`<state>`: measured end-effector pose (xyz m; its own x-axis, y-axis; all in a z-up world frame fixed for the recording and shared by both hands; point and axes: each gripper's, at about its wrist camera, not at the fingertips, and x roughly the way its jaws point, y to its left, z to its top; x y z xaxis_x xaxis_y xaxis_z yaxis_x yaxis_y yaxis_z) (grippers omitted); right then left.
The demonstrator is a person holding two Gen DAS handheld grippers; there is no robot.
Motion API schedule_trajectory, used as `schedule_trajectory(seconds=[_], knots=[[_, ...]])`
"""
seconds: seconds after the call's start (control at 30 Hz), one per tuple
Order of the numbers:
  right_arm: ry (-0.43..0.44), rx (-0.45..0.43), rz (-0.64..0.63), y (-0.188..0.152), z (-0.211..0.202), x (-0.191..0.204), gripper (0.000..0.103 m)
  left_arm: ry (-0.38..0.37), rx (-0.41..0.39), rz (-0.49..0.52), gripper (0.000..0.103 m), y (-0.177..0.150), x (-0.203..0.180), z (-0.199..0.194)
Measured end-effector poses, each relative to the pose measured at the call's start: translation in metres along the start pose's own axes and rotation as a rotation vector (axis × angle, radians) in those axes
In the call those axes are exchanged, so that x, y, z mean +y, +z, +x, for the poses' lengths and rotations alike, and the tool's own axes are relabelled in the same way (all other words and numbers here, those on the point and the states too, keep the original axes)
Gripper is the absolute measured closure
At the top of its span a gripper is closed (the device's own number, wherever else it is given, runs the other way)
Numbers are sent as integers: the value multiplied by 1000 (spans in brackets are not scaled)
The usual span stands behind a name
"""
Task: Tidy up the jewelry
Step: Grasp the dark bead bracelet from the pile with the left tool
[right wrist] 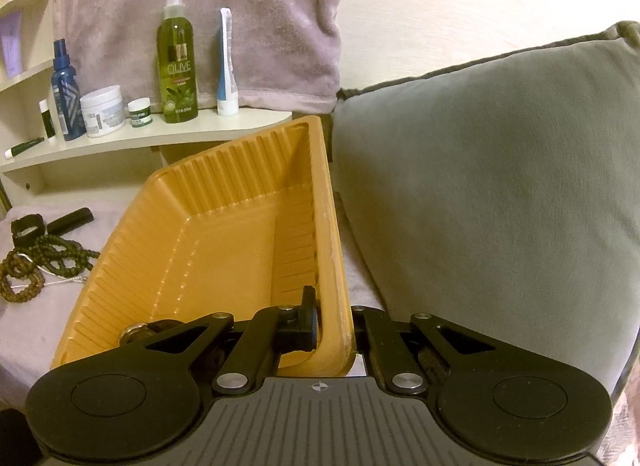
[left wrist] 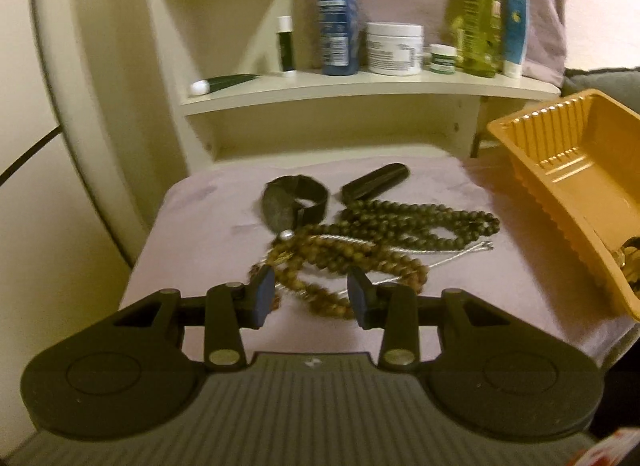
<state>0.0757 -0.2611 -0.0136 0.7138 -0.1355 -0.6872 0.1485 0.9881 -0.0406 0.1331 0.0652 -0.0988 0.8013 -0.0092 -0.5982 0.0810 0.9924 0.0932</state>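
In the left wrist view our left claw (left wrist: 311, 298) hangs with fingers apart just above the tangled bead necklaces (left wrist: 360, 238) at mid-frame, on the lilac cloth (left wrist: 200, 234), closed on nothing. At the right edge we see the orange tray (left wrist: 560, 153) tilted. In the right wrist view our right claw (right wrist: 334, 326) is clamped on the tray's right rim, low in the frame.

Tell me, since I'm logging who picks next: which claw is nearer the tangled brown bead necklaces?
Left. The left claw hovers open right at the brown bead necklaces; the right claw grips the orange plastic tray beside them.
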Motion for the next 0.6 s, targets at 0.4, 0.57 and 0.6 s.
schedule_trajectory(seconds=[0.4, 0.57, 0.6], knots=[[0, 1, 0, 0, 1, -1, 99, -85, 32, 299, 78, 10, -39, 29], [-2, 3, 3, -1, 2, -2, 98, -118, 82, 416, 80, 12, -41, 39], [-2, 3, 4, -1, 2, -2, 98, -126, 88, 434, 81, 13, -41, 40]])
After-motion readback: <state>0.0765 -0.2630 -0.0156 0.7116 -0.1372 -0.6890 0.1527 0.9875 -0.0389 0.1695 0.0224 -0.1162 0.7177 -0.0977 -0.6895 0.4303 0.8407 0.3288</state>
